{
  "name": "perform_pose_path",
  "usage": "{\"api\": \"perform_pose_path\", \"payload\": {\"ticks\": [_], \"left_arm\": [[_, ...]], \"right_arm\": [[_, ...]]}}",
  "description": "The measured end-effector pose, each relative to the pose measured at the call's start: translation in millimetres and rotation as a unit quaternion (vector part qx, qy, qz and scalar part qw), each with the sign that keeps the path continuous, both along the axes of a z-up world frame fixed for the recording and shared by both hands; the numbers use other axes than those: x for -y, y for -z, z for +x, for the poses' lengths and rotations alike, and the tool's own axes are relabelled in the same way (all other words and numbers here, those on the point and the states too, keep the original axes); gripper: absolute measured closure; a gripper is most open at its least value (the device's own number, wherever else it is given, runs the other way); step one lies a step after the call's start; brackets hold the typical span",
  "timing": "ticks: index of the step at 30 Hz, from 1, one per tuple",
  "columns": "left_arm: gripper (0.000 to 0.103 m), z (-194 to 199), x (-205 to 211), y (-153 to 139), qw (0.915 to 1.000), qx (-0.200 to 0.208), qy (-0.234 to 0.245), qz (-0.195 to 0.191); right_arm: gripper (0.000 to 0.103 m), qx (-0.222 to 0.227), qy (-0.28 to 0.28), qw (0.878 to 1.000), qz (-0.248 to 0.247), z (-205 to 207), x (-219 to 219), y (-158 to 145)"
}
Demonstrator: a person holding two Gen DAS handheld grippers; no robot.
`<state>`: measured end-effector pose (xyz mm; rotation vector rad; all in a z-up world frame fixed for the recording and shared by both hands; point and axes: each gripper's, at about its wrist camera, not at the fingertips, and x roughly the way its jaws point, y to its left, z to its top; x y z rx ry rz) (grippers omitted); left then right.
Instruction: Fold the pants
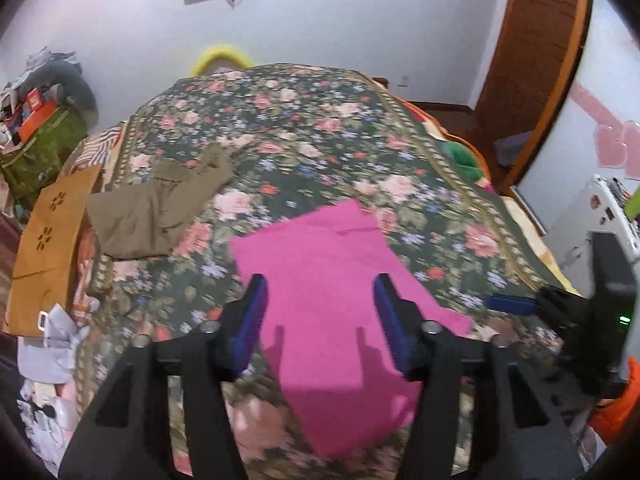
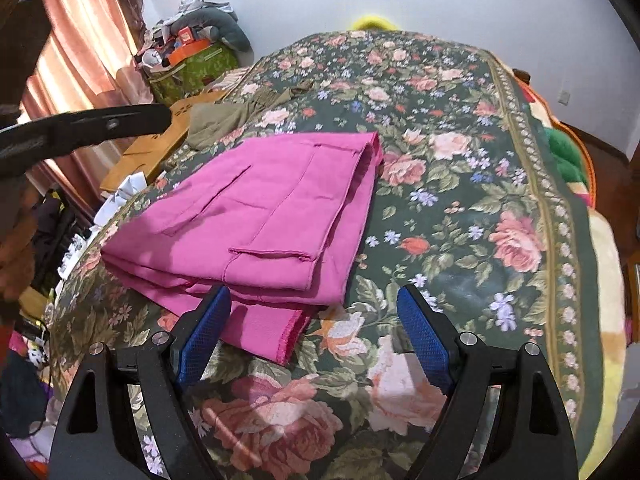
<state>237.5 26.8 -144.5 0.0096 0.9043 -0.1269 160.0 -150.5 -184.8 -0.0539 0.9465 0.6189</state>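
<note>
The pink pants lie folded in a flat stack on the floral bedspread, pocket side up; they also show in the left wrist view. My left gripper is open and empty, hovering over the pink stack. My right gripper is open and empty, just in front of the stack's near edge; it also shows at the right of the left wrist view. A second, olive-brown pair of pants lies crumpled at the bed's far left.
A brown cardboard box and white bags sit off the bed's left side. A green bag with clutter stands by the pink curtain. A green and orange blanket hangs at the bed's right edge.
</note>
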Motion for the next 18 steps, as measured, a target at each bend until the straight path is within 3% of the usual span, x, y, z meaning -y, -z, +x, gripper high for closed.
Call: {"api": "perform_pose_path", "payload": {"ticks": [3, 4, 10, 18], "left_arm": [[0.025, 21.5, -16.3, 1.9, 0.9998, -0.008, -0.009, 0.017], [0.023, 27.3, -20.6, 2.4, 0.9996, -0.009, -0.012, 0.022], [0.018, 78.0, -42.9, 20.2, 0.9980, -0.045, -0.019, 0.039], [0.017, 141.6, -49.5, 82.8, 0.9901, -0.133, -0.028, 0.037]], "right_arm": [[0.021, 0.001, 0.014, 1.000, 0.008, 2.3, 10.8, -4.4], [0.021, 0.001, 0.020, 1.000, 0.011, 3.2, 14.5, -6.0], [0.021, 0.007, 0.051, 0.998, 0.019, 12.0, 30.4, -12.9], [0.020, 0.009, 0.066, 0.998, 0.014, 25.1, 36.6, -12.7]]}}
